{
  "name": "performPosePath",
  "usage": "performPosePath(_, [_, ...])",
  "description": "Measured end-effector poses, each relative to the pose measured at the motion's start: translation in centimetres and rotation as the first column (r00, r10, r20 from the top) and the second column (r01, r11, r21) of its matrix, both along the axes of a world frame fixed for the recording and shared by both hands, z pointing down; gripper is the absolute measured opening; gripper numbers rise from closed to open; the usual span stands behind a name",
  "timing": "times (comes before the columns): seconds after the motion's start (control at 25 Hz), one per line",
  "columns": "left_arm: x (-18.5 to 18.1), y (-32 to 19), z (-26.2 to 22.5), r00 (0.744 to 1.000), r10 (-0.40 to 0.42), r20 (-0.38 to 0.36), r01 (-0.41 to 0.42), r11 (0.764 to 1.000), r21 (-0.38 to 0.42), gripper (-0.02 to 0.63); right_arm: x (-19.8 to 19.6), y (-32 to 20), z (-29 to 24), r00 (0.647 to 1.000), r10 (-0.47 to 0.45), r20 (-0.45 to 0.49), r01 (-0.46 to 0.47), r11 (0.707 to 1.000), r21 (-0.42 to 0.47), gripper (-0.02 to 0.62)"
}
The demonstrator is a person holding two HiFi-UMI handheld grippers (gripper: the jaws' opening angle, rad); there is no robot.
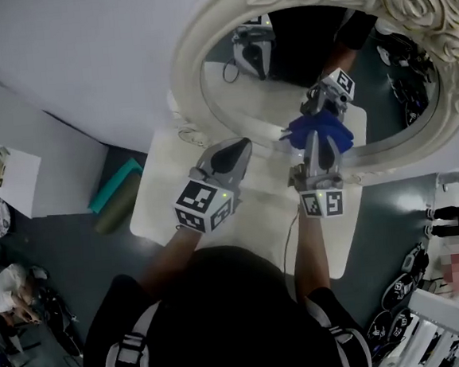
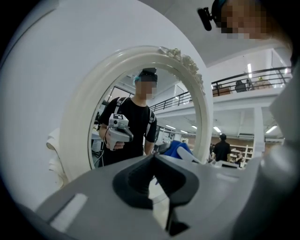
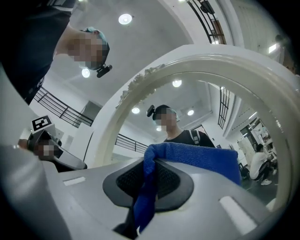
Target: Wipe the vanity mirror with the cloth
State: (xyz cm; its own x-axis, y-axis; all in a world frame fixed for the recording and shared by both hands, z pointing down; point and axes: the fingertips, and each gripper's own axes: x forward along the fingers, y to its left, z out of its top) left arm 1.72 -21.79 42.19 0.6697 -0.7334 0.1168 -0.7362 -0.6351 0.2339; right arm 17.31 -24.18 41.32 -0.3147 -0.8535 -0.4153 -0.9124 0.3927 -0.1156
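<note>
An oval vanity mirror with a carved white frame stands on a white table. My right gripper is shut on a blue cloth, which it holds against the lower part of the glass. In the right gripper view the blue cloth hangs pinched between the jaws before the mirror frame. My left gripper hovers over the table just below the frame, shut and holding nothing. The left gripper view faces the mirror frame, with the blue cloth at the right.
A teal object lies on the dark floor left of the table. White walls rise behind the mirror. A seated person is at the lower left, and white racks stand at the lower right.
</note>
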Motion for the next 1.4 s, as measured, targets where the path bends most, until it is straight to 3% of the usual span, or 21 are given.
performPosePath(0.56, [-5.6, 0.3, 0.2, 0.999, -0.038, -0.029, 0.038, 0.999, -0.009, 0.006, -10.0, -1.9, -2.3, 0.982, -0.058, -0.18, 0.063, 0.998, 0.027, 0.037])
performPosePath(0.68, [-6.1, 0.1, 0.3, 0.999, -0.041, -0.032, 0.041, 0.999, -0.012, 0.006, -12.5, -2.5, -0.9, 0.963, -0.088, -0.256, 0.087, 0.996, -0.013, 0.037])
performPosePath(0.8, [-6.5, -0.1, 0.5, 0.998, -0.046, -0.038, 0.045, 0.999, -0.015, 0.006, -16.3, -3.2, 1.6, 0.92, -0.175, -0.351, 0.152, 0.984, -0.093, 0.038])
performPosePath(0.88, [-6.7, -0.2, 0.6, 0.998, -0.051, -0.044, 0.051, 0.999, -0.017, 0.006, -18.2, -3.5, 2.4, 0.912, -0.212, -0.352, 0.194, 0.977, -0.087, 0.037])
performPosePath(1.12, [-8.1, -0.5, 1.0, 0.995, -0.082, -0.052, 0.081, 0.996, -0.026, 0.006, -20.2, -4.2, 3.2, 0.942, -0.255, -0.22, 0.241, 0.966, -0.09, 0.037])
performPosePath(1.4, [-9.0, -0.7, 1.3, 0.993, -0.105, -0.058, 0.103, 0.994, -0.034, 0.006, -22.5, -4.6, 5.3, 0.905, -0.341, -0.256, 0.309, 0.938, -0.155, 0.037])
